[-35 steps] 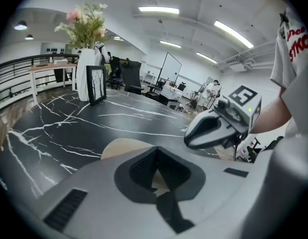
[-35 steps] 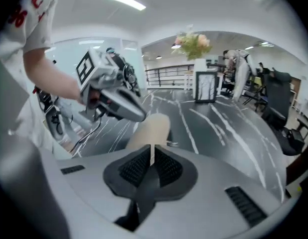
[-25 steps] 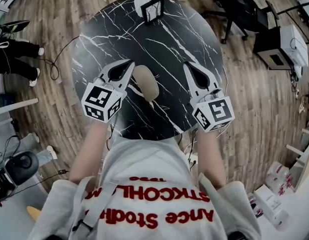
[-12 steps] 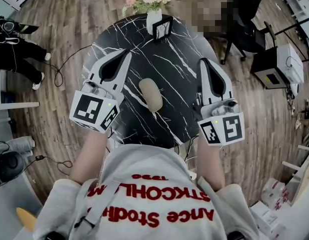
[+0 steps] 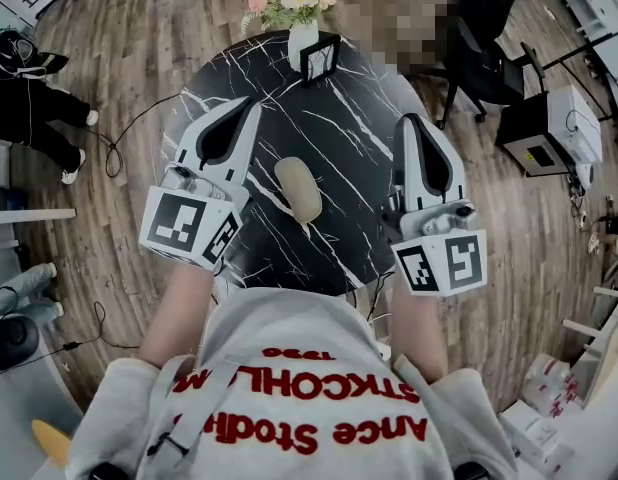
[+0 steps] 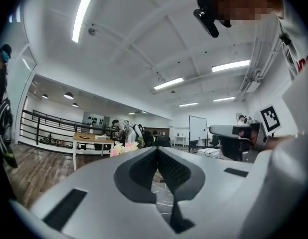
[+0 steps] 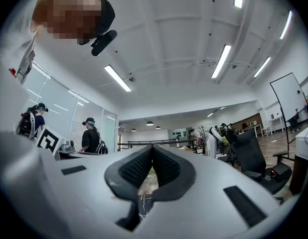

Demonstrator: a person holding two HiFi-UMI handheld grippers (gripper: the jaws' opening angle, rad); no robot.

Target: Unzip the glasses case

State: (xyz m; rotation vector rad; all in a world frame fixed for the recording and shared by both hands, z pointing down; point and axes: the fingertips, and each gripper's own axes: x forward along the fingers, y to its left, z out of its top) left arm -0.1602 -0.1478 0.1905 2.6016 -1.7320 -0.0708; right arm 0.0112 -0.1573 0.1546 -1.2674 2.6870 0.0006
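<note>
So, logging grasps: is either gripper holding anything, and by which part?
Nothing. Left gripper and right gripper are shut, empty; the glasses case lies untouched.

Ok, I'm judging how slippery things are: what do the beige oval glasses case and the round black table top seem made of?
Beige oval glasses case: probably fabric or faux leather, matte, since it shows no glare. Round black table top: marble or marble-look laminate, judging by its white veins; which one is unclear.

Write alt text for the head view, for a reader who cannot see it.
A tan glasses case lies on a round black marble table, between the left gripper and the right gripper, both shut, empty and not touching it. A vase of flowers and a frame stand at the table's far edge.
</note>
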